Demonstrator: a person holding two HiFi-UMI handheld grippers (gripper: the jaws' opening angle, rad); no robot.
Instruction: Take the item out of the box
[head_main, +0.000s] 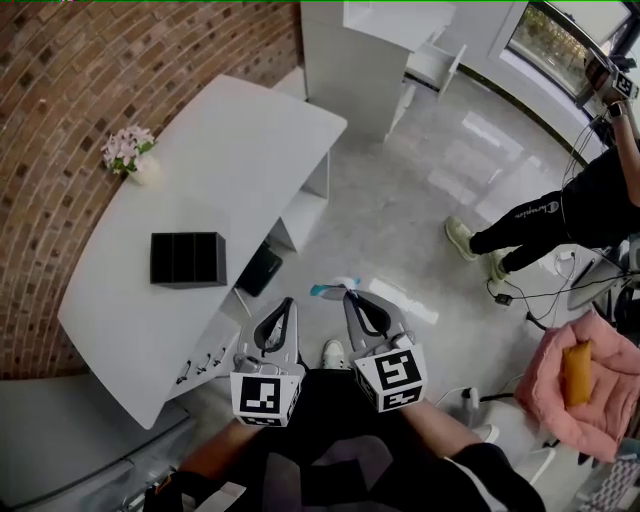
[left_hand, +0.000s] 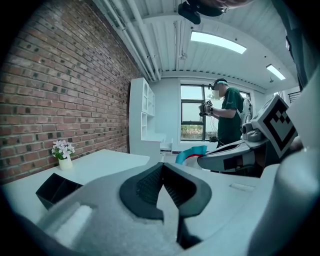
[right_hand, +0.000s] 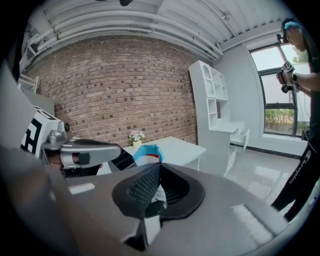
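Note:
A black open-topped box (head_main: 188, 258) with dividers stands on the white table (head_main: 240, 140), and it also shows at the lower left of the left gripper view (left_hand: 56, 188). Both grippers hang over the floor close to my body, away from the box. My right gripper (head_main: 350, 296) is shut on a small blue, white and red packet (head_main: 330, 290), which sticks out past its tips (right_hand: 147, 152). In the left gripper view that packet (left_hand: 192, 152) shows to the right. My left gripper (head_main: 288, 302) is shut with nothing between its pads (left_hand: 150, 182).
A vase of pink flowers (head_main: 130, 155) stands at the table's far left by the brick wall. A white shelf unit (head_main: 370, 50) is beyond the table. A person in dark trousers (head_main: 560, 215) stands at right, near a pink cushion (head_main: 575, 385) and floor cables (head_main: 530, 295).

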